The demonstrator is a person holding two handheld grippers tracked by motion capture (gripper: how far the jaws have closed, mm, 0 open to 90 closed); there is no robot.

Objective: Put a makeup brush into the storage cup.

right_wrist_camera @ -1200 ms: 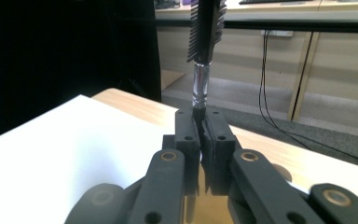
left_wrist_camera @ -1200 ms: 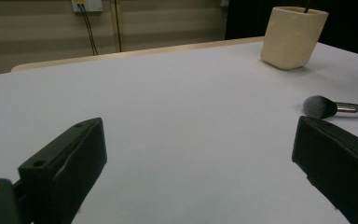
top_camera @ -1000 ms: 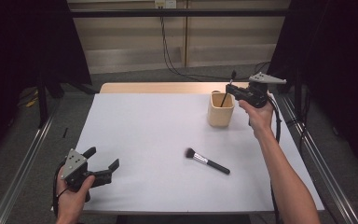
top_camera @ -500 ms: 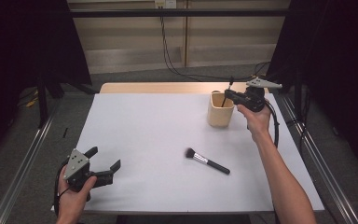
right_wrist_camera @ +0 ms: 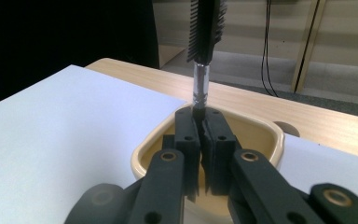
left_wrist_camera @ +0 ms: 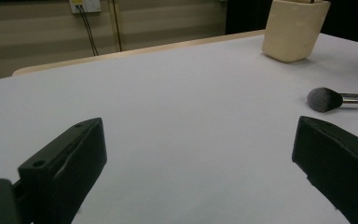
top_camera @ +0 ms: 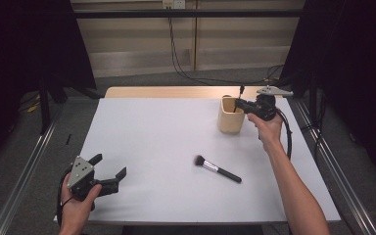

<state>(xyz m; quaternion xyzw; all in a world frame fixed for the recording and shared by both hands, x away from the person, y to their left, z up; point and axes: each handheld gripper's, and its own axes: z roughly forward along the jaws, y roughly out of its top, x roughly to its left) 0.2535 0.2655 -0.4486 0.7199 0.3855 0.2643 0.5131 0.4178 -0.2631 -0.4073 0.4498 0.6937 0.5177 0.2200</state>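
My right gripper (right_wrist_camera: 202,133) has its jaws pinched tight on a thin comb-like brush (right_wrist_camera: 206,28), holding it upright by the shiny metal neck, with the dark, toothed head standing above. It sits right over the open mouth of the cup (top_camera: 231,115), a smooth cream holder with rounded corners near the far right of the table (top_camera: 142,127). The tabletop is a matte white sheet, and a pale wooden edge shows along its far side.

Toward the middle, well apart from the cup, a makeup brush (top_camera: 217,169) lies flat and aslant: soft, dark, domed bristles, a silvery collar, a slim black handle.

My left gripper (top_camera: 107,172) hangs low over the near left corner, its blocky black jaws spread wide with nothing between them, a grey three-cornered plate on top.
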